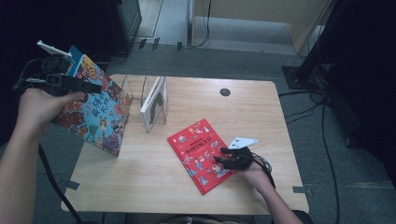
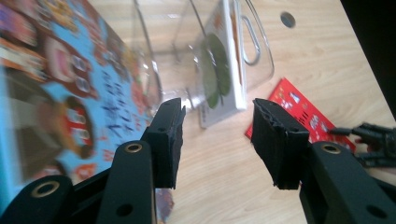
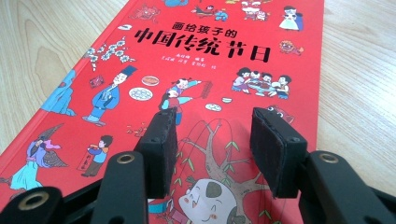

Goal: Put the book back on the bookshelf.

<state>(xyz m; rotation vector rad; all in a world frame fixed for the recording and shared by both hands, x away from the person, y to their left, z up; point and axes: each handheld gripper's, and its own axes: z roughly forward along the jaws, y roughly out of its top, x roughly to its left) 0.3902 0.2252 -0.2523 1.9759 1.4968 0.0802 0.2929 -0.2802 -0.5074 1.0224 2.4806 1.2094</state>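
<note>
A large blue picture book [image 1: 95,112] stands tilted at the table's left edge, beside a clear rack [image 1: 126,93]. My left gripper [image 1: 93,87] hovers at its upper part, open, with nothing between the jaws; the blue book [image 2: 70,93] lies just outside my left gripper's [image 2: 219,126] left jaw, and I cannot tell whether they touch. A white book with a green leaf [image 1: 154,105] stands in the rack. A red picture book [image 1: 198,151] lies flat mid-table. My right gripper [image 1: 224,156] sits open just above its lower right corner; the red cover [image 3: 224,56] shows past the right gripper [image 3: 212,135].
A round cable hole [image 1: 225,92] sits near the table's far edge. The wooden table [image 1: 140,177] has bare room in front and at the right. Cables [image 1: 322,116] trail on the carpet to the right. Dark furniture stands beyond the table's far left corner.
</note>
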